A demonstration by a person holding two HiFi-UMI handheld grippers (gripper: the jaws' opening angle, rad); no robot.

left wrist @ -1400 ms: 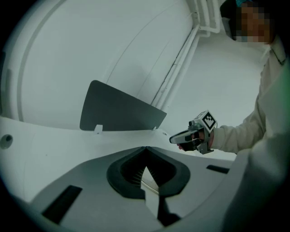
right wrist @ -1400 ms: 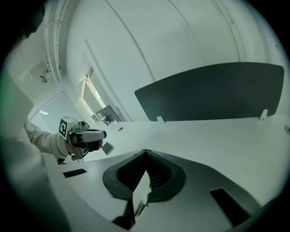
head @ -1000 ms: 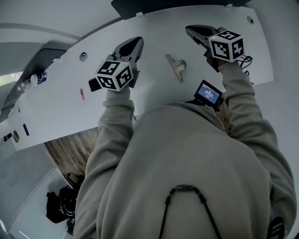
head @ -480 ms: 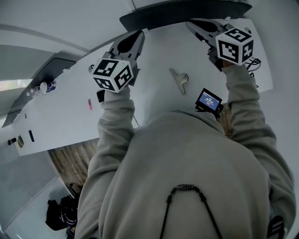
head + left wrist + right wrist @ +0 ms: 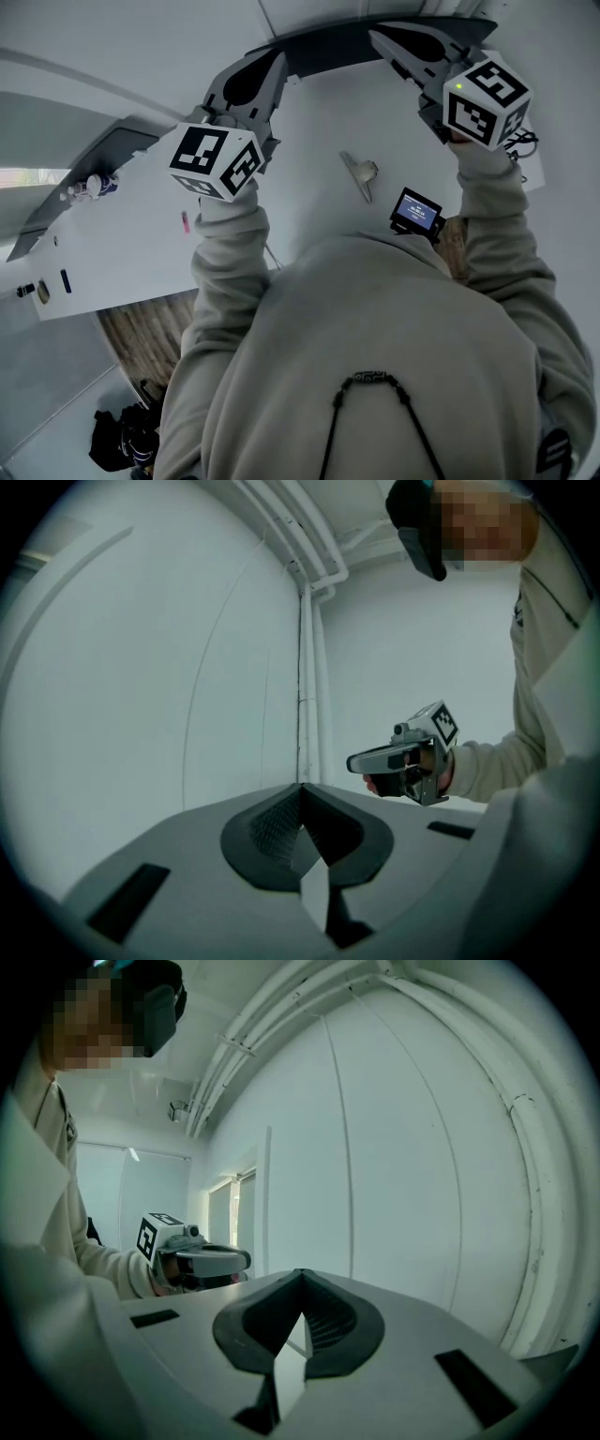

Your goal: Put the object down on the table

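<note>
Both grippers have risen since the earlier frame. In the head view their marker cubes now show larger, and their tips overlap the dark grey curved panel (image 5: pixel 328 47) at the far edge of the table. The task object has not changed place.

1. Left gripper (image 5: pixel 278 59): the jaws are closed tip to tip. The left gripper view shows the ribbed pads meeting at a single point with nothing between them. The gripper points at a plain white wall.
2. Right gripper (image 5: pixel 376 36): the jaws are closed in the same way and hold nothing. The right gripper view shows the pads meeting at their tips. Each gripper view shows the other gripper to its side, held in a beige-sleeved hand.
3. Task object: a small grey metal piece (image 5: pixel 359 173), a narrow bar with a wider block at one end, lies flat on the white rectangular table (image 5: pixel 131 225). It lies between the two raised arms and is well apart from both grippers.
4. Near right of the grey metal piece: a small black device with a lit blue screen (image 5: pixel 416 211), at the near edge of the table.
5. Left part of the table: a small pink item (image 5: pixel 186 221) lies on the table. A small bottle (image 5: pixel 89 186) is at the far left edge.
</note>
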